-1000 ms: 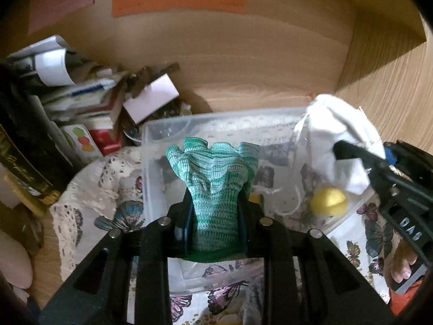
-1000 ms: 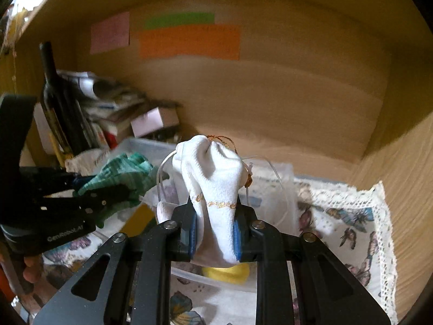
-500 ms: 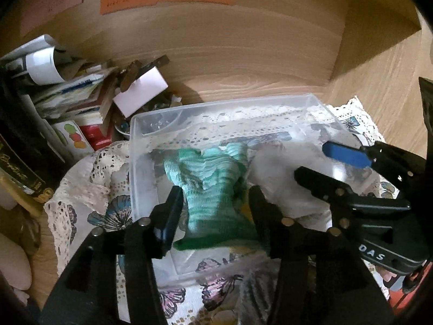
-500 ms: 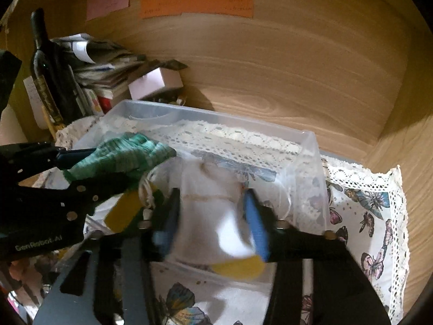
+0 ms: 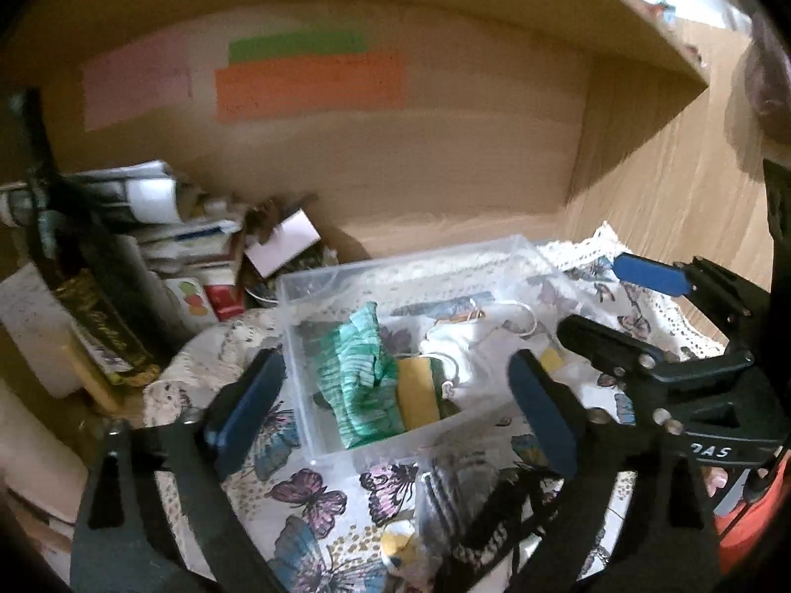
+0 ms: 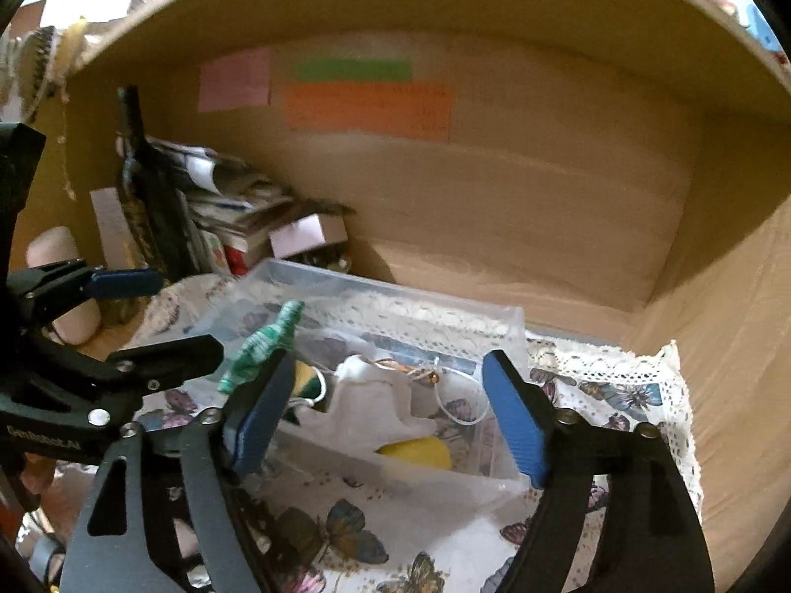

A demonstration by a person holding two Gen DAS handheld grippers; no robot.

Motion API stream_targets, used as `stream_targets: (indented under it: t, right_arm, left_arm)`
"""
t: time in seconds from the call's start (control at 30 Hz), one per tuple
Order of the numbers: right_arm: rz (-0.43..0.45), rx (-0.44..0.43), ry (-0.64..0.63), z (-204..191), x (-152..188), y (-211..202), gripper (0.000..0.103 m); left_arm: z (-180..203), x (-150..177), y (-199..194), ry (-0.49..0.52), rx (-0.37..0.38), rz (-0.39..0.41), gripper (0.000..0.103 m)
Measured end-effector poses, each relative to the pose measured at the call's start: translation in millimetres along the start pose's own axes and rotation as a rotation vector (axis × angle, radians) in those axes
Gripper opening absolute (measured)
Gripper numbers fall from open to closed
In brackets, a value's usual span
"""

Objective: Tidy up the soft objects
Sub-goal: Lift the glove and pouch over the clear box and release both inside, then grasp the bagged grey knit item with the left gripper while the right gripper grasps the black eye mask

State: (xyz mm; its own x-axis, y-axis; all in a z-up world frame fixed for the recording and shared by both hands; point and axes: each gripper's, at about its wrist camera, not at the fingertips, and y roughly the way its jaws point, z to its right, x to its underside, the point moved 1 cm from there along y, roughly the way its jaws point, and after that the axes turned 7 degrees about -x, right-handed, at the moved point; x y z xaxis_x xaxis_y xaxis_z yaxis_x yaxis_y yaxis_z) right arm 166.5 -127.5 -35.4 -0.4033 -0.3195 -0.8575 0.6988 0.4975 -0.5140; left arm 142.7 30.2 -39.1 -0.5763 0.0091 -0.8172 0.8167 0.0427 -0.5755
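A clear plastic bin (image 5: 316,425) stands on a butterfly-print cloth inside a wooden shelf. In it lie a green knitted cloth (image 5: 361,380), a yellow-and-green sponge (image 5: 417,390) and a white cloth pouch (image 5: 474,346) with a cord. My left gripper (image 5: 395,410) is open and empty, raised in front of the bin. My right gripper (image 6: 385,415) is open and empty above the bin's near wall (image 6: 445,474); the white pouch (image 6: 375,395), a yellow ball (image 6: 420,452) and the green cloth (image 6: 262,346) show beyond it. The right gripper also shows in the left wrist view (image 5: 618,296).
A dark bottle (image 5: 84,286) and a pile of papers and boxes (image 5: 197,247) crowd the shelf's left side. Coloured paper notes (image 5: 306,84) are stuck on the back wall. The wooden side wall (image 6: 731,346) stands at the right. A dark bundle (image 5: 474,504) lies in front of the bin.
Both grippers opened, let the green cloth and the white pouch drop into the bin, then pulled back and up away from it.
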Motion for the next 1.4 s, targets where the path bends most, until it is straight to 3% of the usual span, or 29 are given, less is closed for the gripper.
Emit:
stream_targets:
  t: [0.27,0.47,0.8,0.87,0.93,1.0,1.13,1.4]
  right_arm:
    - [0.009,-0.051,0.005,-16,21,-19,0.084]
    - [-0.097,-0.101,0.045,-27,56,-2,0.084]
    - [-0.27,-0.21,0.082,-46,91,30,0.082]
    - [-0.294,-0.241,0.082,-48,95,34,0.072]
    - [-0.303,-0.276,0.077,-49,97,33,0.045]
    - [-0.299,-0.312,0.084,-51,98,32,0.032]
    - [-0.261,-0.27,0.078,-48,97,21,0.009]
    - [-0.14,-0.175,0.114,-16,84,-11,0.008]
  left_arm:
    - [-14,25,-24,-0.031,-0.037,0.009,0.101]
    - [-25,56,-21,-0.059,-0.053,-0.064,0.101]
    - [-24,95,-12,-0.017,-0.12,-0.133,0.101]
    - [-23,98,-12,-0.019,-0.115,-0.138,0.101]
    - [-23,99,-12,-0.023,-0.109,-0.141,0.101]
    - [-23,98,-11,-0.027,-0.104,-0.142,0.101]
    - [-20,97,-11,-0.034,-0.094,-0.144,0.101]
    - [-5,91,-6,0.005,-0.085,-0.138,0.101]
